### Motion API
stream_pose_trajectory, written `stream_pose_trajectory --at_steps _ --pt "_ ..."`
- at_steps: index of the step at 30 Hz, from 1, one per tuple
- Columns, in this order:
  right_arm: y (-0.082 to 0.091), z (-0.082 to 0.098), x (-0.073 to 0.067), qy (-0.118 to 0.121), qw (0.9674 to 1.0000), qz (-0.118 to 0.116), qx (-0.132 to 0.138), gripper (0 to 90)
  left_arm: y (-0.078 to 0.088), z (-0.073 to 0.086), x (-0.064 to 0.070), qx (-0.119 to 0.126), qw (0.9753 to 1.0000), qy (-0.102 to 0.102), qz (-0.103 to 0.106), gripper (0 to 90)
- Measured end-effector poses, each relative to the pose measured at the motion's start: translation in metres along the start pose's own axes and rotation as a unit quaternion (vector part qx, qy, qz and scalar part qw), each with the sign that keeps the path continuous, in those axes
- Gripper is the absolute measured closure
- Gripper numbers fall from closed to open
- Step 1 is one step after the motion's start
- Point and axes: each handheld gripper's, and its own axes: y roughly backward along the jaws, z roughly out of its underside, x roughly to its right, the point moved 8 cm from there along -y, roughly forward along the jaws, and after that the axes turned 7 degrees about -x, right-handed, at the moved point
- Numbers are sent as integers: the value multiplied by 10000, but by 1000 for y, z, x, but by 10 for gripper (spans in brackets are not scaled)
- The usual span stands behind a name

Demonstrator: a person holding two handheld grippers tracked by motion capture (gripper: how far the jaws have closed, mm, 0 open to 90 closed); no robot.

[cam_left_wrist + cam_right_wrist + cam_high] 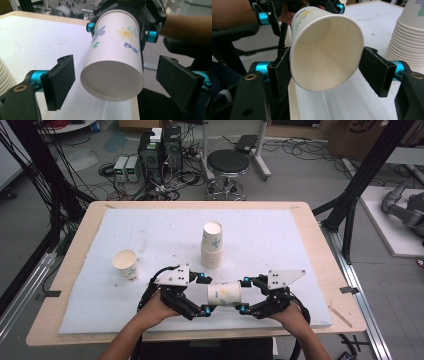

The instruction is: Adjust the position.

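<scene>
Paper cup (224,294), light and crushable: my right claw (324,72) grips its open rim; my left claw (115,82) stands released around the base.

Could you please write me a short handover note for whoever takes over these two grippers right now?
Left gripper: open, jaws standing clear on either side of the paper cup.
Right gripper: shut on the cup near its open mouth, holding it on its side above the table's near edge.
Cup stack stands mid-table; a single cup stands upright at left.
Done: cup passed to the right gripper.
Left: probably placing it, perhaps on the stack.
</scene>
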Motion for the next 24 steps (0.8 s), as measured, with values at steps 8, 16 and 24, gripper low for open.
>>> stream_pose_trajectory --at_steps 8,16,24 --pt "-2 -5 4 250 9961 230 -810 294 -3 3 -5 -488 9985 -133 -210 159" --pt "-9 -16 3 732 9821 385 -1690 293 -11 7 -7 -1030 9935 -378 -306 160" --pt "-15 -22 1 998 9685 422 -2244 291 -18 8 -7 -1244 9905 -479 -324 161"
